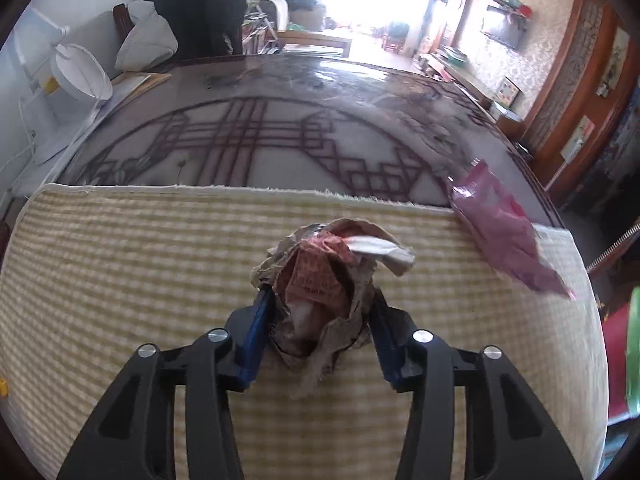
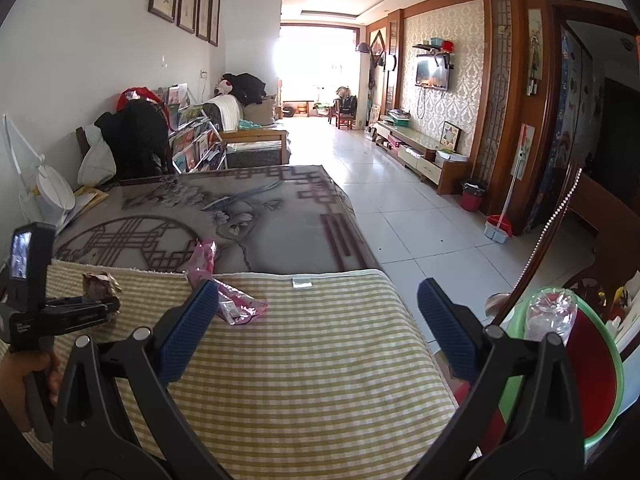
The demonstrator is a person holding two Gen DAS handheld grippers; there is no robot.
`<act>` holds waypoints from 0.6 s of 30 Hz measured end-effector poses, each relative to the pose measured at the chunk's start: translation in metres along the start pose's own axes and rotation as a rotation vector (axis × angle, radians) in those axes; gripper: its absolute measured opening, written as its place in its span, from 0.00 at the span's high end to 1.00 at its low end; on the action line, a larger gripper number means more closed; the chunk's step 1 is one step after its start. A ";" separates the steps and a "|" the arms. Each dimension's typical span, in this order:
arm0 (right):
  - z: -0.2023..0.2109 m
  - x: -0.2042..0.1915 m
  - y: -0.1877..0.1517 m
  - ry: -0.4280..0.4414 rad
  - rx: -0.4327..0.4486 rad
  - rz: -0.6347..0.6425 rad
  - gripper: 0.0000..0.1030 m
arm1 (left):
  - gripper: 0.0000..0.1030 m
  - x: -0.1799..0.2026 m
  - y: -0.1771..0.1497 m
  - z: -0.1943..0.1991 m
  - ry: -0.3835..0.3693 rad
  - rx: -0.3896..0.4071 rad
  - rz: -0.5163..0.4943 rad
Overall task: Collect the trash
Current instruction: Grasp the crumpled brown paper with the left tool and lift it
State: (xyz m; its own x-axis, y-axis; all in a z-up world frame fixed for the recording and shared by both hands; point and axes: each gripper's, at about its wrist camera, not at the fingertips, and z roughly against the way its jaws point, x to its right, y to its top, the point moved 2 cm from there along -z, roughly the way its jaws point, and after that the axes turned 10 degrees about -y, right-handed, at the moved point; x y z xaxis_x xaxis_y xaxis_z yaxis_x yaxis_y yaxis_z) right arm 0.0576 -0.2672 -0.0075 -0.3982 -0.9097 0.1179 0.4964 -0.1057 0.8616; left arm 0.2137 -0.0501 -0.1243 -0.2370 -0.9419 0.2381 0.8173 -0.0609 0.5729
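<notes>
Left tool (image 1: 320, 300) clenching a crumpled paper wad (image 1: 328, 280) over the checked mat (image 1: 120, 280). Right tool (image 2: 316, 312) hanging released, spread wide beside the pink wrapper (image 2: 236, 304).

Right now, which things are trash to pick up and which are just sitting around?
For the job:
- crumpled paper wad, clamped in the left hand-held gripper
- pink wrapper
- green bin holding a plastic bottle

Just there:
- checked mat
- white desk lamp
- TV

A bright window (image 2: 316, 64) lights the white tiled floor (image 2: 400, 216), wall television (image 2: 432, 74) and sofa (image 2: 248, 136).
</notes>
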 end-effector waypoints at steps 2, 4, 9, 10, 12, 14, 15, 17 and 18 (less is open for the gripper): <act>0.000 -0.006 -0.002 0.003 -0.003 0.021 0.05 | 0.60 0.002 -0.011 0.022 0.003 0.013 -0.042; -0.001 -0.013 -0.005 0.008 -0.010 0.046 0.05 | 0.60 0.003 -0.030 0.054 0.013 0.046 -0.075; -0.002 -0.031 -0.013 0.086 -0.064 0.086 0.05 | 0.60 -0.019 -0.087 0.121 -0.059 0.081 0.079; -0.001 -0.035 -0.015 0.101 -0.072 0.095 0.05 | 0.59 -0.026 -0.096 0.130 -0.085 0.095 0.133; -0.001 -0.043 -0.020 0.135 -0.093 0.120 0.05 | 0.59 -0.041 -0.119 0.143 -0.136 0.123 0.239; -0.004 -0.050 -0.026 0.165 -0.126 0.135 0.05 | 0.59 -0.051 -0.126 0.136 -0.121 0.097 0.264; -0.007 -0.052 -0.028 0.174 -0.142 0.137 0.05 | 0.59 -0.054 -0.126 0.133 -0.128 0.087 0.281; -0.010 -0.058 -0.033 0.188 -0.164 0.132 0.05 | 0.59 -0.057 -0.125 0.129 -0.166 0.087 0.318; -0.011 -0.059 -0.035 0.189 -0.167 0.129 0.05 | 0.58 -0.055 -0.124 0.130 -0.173 0.087 0.310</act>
State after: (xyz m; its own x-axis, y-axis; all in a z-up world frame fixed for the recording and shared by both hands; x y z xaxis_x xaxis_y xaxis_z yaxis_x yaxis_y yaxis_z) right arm 0.0724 -0.2143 -0.0497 -0.1805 -0.9770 0.1135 0.6604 -0.0349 0.7501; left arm 0.0573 0.0521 -0.1068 -0.0761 -0.8408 0.5360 0.8185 0.2543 0.5151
